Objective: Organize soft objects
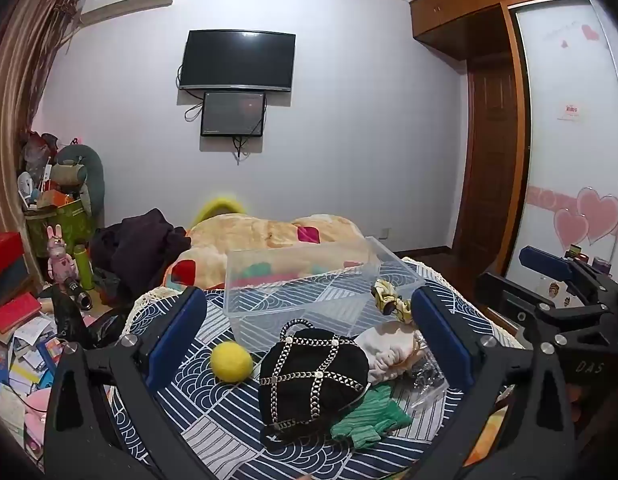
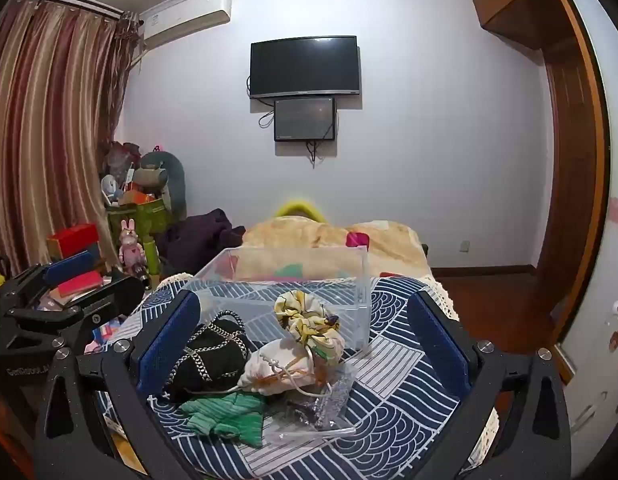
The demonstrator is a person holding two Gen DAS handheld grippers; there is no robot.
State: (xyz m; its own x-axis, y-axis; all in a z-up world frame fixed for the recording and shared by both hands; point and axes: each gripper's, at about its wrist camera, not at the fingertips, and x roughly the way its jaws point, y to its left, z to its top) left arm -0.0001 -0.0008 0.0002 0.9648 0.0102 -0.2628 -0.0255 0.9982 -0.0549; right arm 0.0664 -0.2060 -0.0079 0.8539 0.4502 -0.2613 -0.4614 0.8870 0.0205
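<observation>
Soft items lie on a blue-and-white patterned cloth (image 1: 213, 412) in front of a clear plastic box (image 1: 309, 284). They are a yellow felt ball (image 1: 231, 361), a black chain-trimmed bag (image 1: 309, 376), a cream drawstring pouch (image 1: 385, 354), a green knit piece (image 1: 369, 420) and a yellow patterned scrunchie (image 1: 391, 300). My left gripper (image 1: 309, 344) is open and empty, its fingers either side of the pile. My right gripper (image 2: 305, 340) is open and empty over the bag (image 2: 213, 356), pouch (image 2: 281, 368), green piece (image 2: 225, 412), scrunchie (image 2: 309, 320) and box (image 2: 293, 280).
A crumpled clear plastic wrapper (image 2: 321, 404) lies beside the pouch. A quilt (image 1: 277, 236) and dark clothes (image 1: 137, 244) lie behind the box. Clutter, boxes and a pink rabbit toy (image 1: 61, 256) fill the floor at left. A wardrobe (image 1: 565, 128) stands at right.
</observation>
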